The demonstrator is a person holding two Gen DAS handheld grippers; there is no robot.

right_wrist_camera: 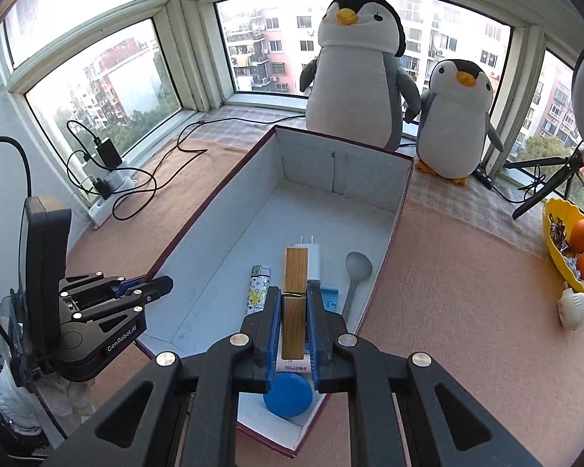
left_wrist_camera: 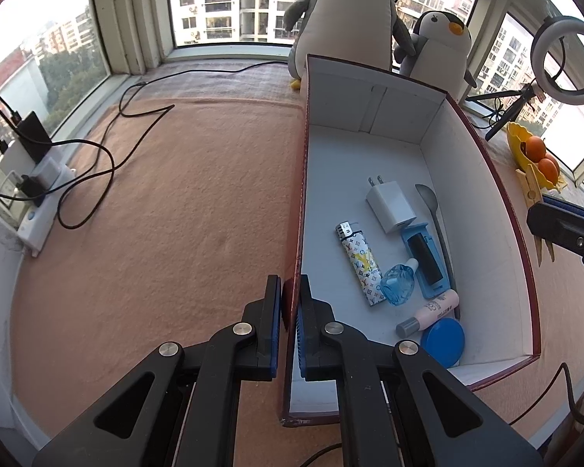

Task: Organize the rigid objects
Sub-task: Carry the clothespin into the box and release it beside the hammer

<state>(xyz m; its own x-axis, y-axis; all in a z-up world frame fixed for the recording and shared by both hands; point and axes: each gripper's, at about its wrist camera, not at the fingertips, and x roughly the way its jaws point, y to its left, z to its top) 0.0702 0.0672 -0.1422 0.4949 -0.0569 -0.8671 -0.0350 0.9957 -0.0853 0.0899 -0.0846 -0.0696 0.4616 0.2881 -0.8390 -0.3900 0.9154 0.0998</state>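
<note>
Right gripper (right_wrist_camera: 293, 311) pinching the wooden clothespin (right_wrist_camera: 294, 303) over the box (right_wrist_camera: 401, 194); left gripper (left_wrist_camera: 290, 311) pinches the box's wall — slip risks tipping.

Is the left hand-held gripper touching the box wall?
Touching. The left wrist view shows the left hand-held gripper with its pads closed on both sides of the box wall's near-left edge, no gap showing.
</note>
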